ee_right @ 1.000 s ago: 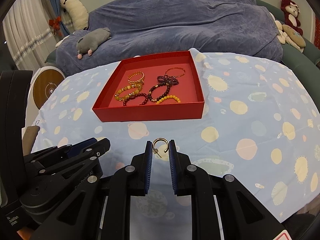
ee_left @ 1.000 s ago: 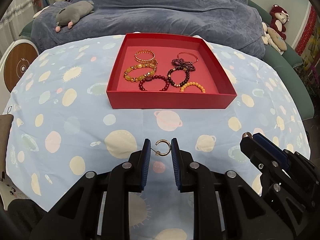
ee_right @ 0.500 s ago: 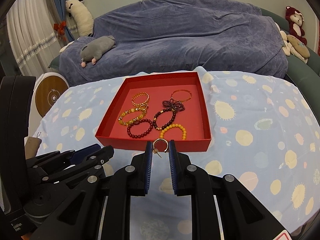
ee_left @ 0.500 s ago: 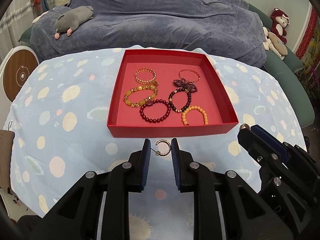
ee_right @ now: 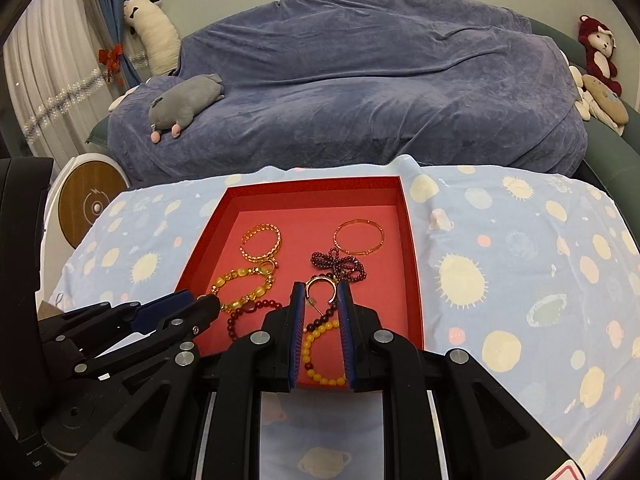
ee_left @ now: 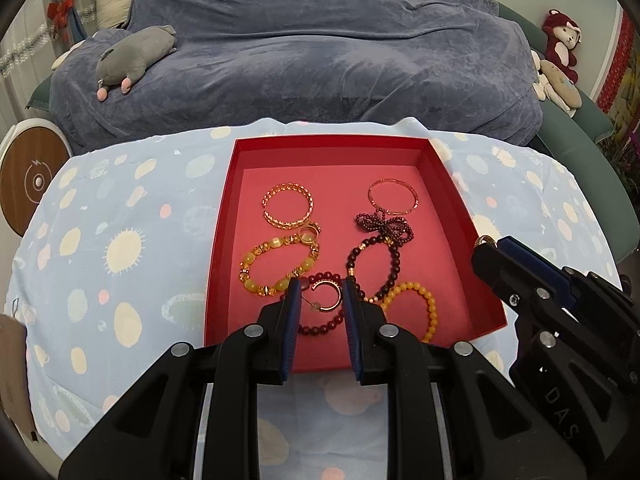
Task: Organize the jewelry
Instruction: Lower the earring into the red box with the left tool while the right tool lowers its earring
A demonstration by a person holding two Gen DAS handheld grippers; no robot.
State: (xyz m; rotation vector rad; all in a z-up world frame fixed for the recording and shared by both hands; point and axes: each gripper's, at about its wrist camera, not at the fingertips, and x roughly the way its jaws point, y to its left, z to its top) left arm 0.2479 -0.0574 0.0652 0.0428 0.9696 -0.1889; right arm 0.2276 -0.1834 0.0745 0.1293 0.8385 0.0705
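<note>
A red box [ee_left: 452, 184] [ee_right: 412, 248] on the blue spotted tablecloth holds several bracelets: a gold chain one [ee_left: 287, 205], a yellow bead one [ee_left: 276, 264], dark red bead ones [ee_left: 374, 264], an orange bead one [ee_left: 424, 300] and a thin gold bangle [ee_left: 393, 197]. My left gripper [ee_left: 320, 298] is shut on a gold hoop earring [ee_left: 327, 298] above the box's near part. My right gripper [ee_right: 322, 294] is shut on another gold hoop earring [ee_right: 320, 286] above the box, beside the left gripper [ee_right: 160, 312].
A sofa under a blue-grey cover [ee_left: 320, 48] stands behind the table, with a grey plush toy [ee_left: 136, 56] on it. Stuffed animals [ee_left: 560, 52] sit at the right. A round white and wood device [ee_left: 28, 180] stands at the left.
Both grippers have moved forward with their earrings, from over the tablecloth in front of the box to above the box's inside.
</note>
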